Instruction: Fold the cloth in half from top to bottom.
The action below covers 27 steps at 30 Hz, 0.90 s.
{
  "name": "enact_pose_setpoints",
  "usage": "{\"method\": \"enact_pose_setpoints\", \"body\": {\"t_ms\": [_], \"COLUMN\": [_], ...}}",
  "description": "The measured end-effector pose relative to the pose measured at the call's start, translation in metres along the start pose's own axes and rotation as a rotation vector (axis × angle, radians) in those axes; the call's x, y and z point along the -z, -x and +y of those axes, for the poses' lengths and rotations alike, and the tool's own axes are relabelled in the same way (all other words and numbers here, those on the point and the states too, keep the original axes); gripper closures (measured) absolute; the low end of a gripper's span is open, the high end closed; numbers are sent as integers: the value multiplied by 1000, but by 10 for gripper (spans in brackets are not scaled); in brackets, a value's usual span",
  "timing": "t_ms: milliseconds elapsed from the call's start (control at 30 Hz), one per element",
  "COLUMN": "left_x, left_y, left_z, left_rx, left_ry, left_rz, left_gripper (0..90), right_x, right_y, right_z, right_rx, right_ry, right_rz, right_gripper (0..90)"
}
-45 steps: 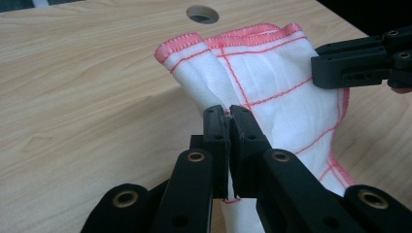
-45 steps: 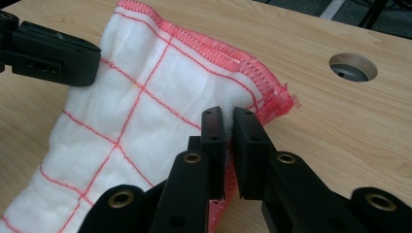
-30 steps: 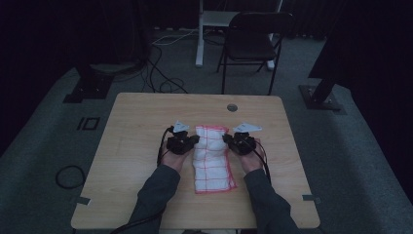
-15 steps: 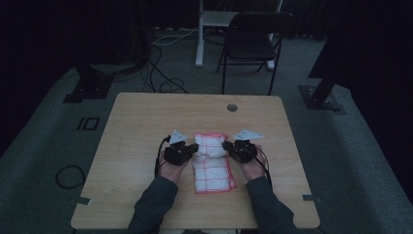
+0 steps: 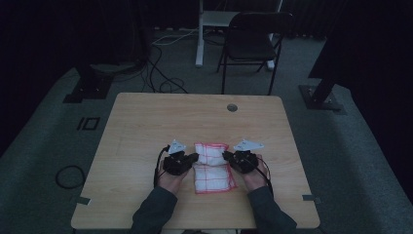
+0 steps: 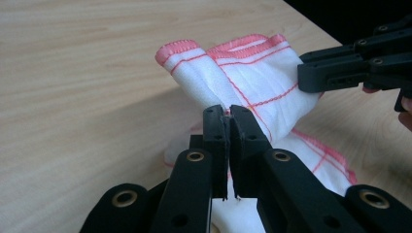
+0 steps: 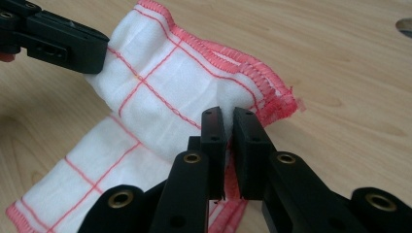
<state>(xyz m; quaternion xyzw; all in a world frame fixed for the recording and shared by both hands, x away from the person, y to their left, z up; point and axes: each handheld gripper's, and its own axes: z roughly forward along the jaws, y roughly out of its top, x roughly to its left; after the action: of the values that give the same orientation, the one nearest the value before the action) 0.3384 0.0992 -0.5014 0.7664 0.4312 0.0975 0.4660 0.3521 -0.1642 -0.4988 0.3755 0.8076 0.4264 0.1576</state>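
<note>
Plainly unlabelled, cloth (image 5: 213,165) pinched by both grippers.

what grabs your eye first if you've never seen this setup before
A white cotton cloth with red grid lines and red stitched hem lies near the front middle of the pale wooden table. The left tongs and right tongs each pinch one side of it, lifting its far half into a fold.
</note>
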Motion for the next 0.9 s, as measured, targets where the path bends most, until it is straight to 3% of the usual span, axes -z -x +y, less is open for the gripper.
{"method": "enact_pose_setpoints", "body": {"t_ms": [267,900], "left_x": [1,-3], "left_y": [5,16], "left_z": [-14,-51], "left_rx": [9,-40], "left_ry": [-14,-92], "left_rz": [-11,11], "left_gripper": [869,864], "right_x": [4,3], "right_y": [-5,-17], "right_z": [-13,-39], "right_rx": [-13,2], "right_ry": [-10,-100], "right_rz": [21,55], "right_gripper": [844,838]}}
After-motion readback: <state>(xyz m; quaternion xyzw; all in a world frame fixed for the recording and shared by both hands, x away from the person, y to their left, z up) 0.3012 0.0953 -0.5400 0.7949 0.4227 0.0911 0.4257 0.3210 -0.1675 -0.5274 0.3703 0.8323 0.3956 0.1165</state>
